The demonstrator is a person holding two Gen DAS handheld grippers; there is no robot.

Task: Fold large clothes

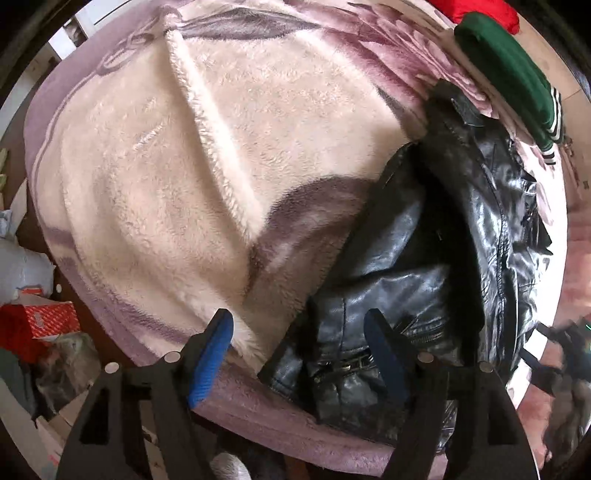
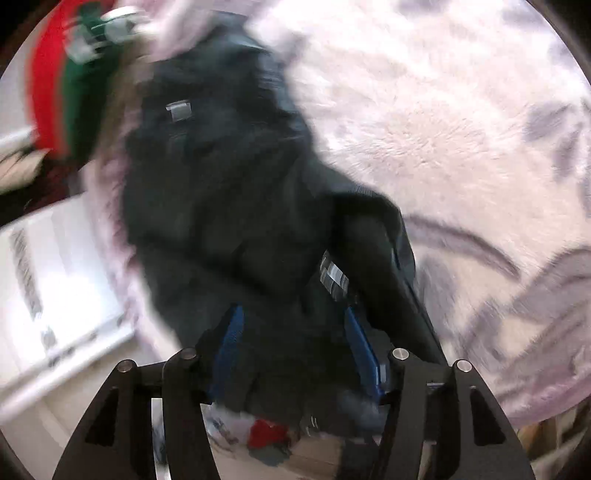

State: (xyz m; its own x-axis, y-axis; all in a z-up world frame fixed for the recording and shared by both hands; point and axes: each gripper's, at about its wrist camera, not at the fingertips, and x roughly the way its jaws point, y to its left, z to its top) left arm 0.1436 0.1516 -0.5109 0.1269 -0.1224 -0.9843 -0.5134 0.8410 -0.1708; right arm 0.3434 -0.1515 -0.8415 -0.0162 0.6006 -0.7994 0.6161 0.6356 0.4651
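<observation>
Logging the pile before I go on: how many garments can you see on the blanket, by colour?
Black: 1, the leather jacket, crumpled on the fleece blanket.
Green: 1, a folded top with striped cuffs at the far edge.
Red: 1, a red garment behind the green one, mostly out of frame.
Total: 3

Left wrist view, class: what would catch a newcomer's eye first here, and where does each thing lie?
A shiny black leather jacket lies crumpled at right on a fluffy pink-and-cream blanket that fills the view. Beyond the jacket, at the top right edge, lie a green garment and a red one. The left tool hangs above the jacket's hem.
</observation>
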